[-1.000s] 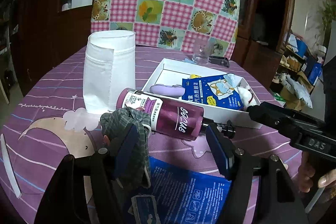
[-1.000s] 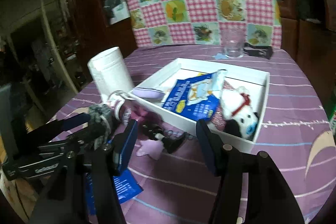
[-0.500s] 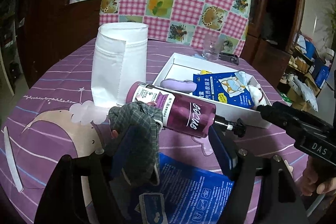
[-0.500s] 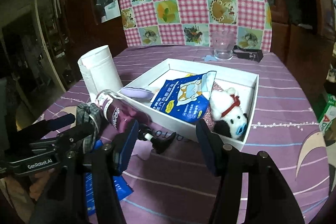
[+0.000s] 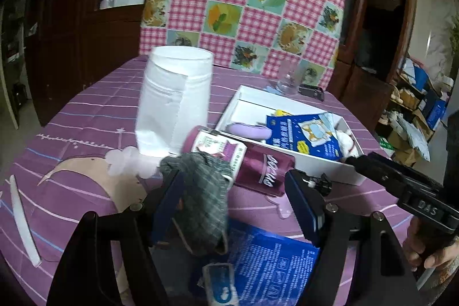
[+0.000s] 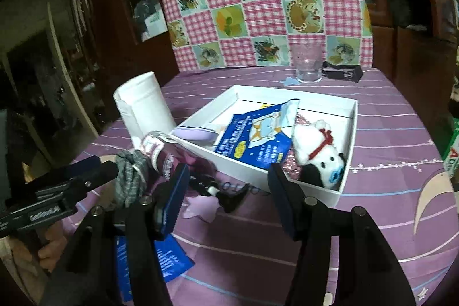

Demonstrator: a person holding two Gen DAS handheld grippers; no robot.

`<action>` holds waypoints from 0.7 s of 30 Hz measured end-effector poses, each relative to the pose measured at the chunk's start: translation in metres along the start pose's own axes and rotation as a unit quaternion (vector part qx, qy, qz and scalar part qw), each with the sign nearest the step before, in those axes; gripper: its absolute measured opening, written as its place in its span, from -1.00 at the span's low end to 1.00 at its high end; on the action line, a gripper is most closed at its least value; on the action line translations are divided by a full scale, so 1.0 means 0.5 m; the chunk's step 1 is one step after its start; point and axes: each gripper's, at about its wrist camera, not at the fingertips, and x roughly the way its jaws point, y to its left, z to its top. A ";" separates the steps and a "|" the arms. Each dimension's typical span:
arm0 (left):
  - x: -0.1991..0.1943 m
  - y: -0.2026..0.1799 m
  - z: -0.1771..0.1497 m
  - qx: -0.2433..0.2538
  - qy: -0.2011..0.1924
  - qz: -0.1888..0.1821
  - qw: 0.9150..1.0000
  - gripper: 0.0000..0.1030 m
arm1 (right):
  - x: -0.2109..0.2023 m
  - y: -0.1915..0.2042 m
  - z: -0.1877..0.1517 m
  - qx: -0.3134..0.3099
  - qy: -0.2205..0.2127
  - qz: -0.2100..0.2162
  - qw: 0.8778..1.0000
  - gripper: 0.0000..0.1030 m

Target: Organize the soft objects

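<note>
A grey checked cloth (image 5: 200,200) hangs on the left finger (image 5: 167,205) of my left gripper (image 5: 235,205), whose jaws stand wide apart, above the purple table. It also shows in the right wrist view (image 6: 130,177). A white box (image 6: 348,145) holds a blue packet (image 6: 258,134), a white plush dog (image 6: 315,151) and a lilac item (image 6: 195,132). My right gripper (image 6: 229,191) is open and empty, just before the box's near wall.
A purple bottle (image 5: 252,162) lies on its side between the cloth and the box. A white paper roll (image 5: 175,99) stands behind it. A blue packet (image 5: 269,263) lies under my left gripper. A glass (image 6: 307,62) stands at the back.
My left gripper has lifted and moved forward with the cloth draped on its left finger. My right gripper has drawn back a little from the box; the bottle and box have stayed put.
</note>
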 end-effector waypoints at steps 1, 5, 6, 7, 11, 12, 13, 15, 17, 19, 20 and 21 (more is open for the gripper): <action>-0.001 0.007 0.002 -0.006 0.001 0.000 1.000 0.42 | 0.001 0.000 0.000 0.002 0.002 0.010 1.000 0.13; -0.001 0.026 0.002 -0.016 0.014 0.014 1.000 0.42 | 0.007 0.012 -0.003 0.002 0.017 0.056 0.998 0.13; 0.001 0.031 0.001 -0.017 0.020 0.023 0.999 0.42 | 0.009 0.018 -0.004 -0.002 0.020 0.067 0.998 0.13; 0.003 0.037 0.000 -0.019 0.025 0.030 0.999 0.42 | 0.011 0.024 -0.006 -0.007 0.024 0.073 0.997 0.13; 0.015 0.055 -0.004 -0.036 0.043 0.029 0.998 0.42 | 0.014 0.042 -0.015 -0.027 0.034 0.078 0.996 0.13; 0.021 0.056 -0.006 -0.036 0.050 0.028 0.998 0.42 | 0.016 0.045 -0.016 -0.030 0.036 0.078 0.996 0.13; 0.029 0.054 -0.011 -0.034 0.058 0.032 0.997 0.43 | 0.017 0.047 -0.017 -0.031 0.039 0.078 0.996 0.13; 0.047 0.049 -0.017 -0.027 0.072 0.040 0.996 0.45 | 0.020 0.046 -0.019 -0.030 0.042 0.078 0.996 0.13; 0.069 0.041 -0.026 -0.018 0.091 0.048 0.995 0.45 | 0.020 0.043 -0.020 -0.026 0.043 0.077 0.996 0.13; 0.084 0.029 -0.033 -0.003 0.100 0.057 0.993 0.45 | 0.020 0.039 -0.019 -0.021 0.045 0.079 0.996 0.13; 0.086 0.027 -0.035 0.002 0.101 0.061 0.993 0.45 | 0.020 0.039 -0.019 -0.020 0.045 0.080 0.996 0.13; 0.090 0.022 -0.036 0.008 0.100 0.068 0.993 0.45 | 0.021 0.039 -0.019 -0.020 0.046 0.080 0.996 0.13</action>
